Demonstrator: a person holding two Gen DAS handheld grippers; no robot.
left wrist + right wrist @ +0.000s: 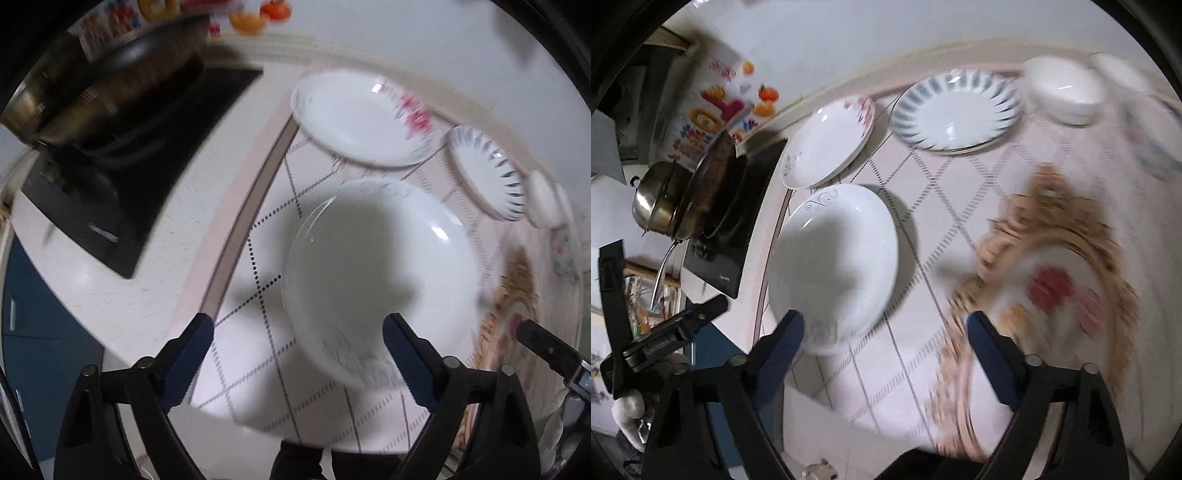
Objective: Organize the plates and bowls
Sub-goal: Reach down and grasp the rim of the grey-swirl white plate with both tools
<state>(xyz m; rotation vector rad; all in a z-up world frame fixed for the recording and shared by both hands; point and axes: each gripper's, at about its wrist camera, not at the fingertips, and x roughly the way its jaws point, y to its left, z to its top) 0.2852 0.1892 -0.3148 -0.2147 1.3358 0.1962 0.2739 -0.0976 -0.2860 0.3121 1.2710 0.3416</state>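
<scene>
A plain white deep plate [380, 273] lies on the patterned cloth, just ahead of my open, empty left gripper [297, 332]; it also shows in the right wrist view [834, 258]. Behind it lie a pink-flowered plate [358, 118] [829, 142] and a blue-striped plate [487, 173] [955, 110]. A white bowl [1065, 90] stands further right. My right gripper [884, 328] is open and empty above the cloth, between the white plate and a brown-rimmed flowered plate [1060, 291].
A black induction hob [122, 192] with a steel pan [107, 88] sits at the left on the white counter [140, 295]. A flowered cup [565, 254] stands at the right. The counter's front edge is close below both grippers.
</scene>
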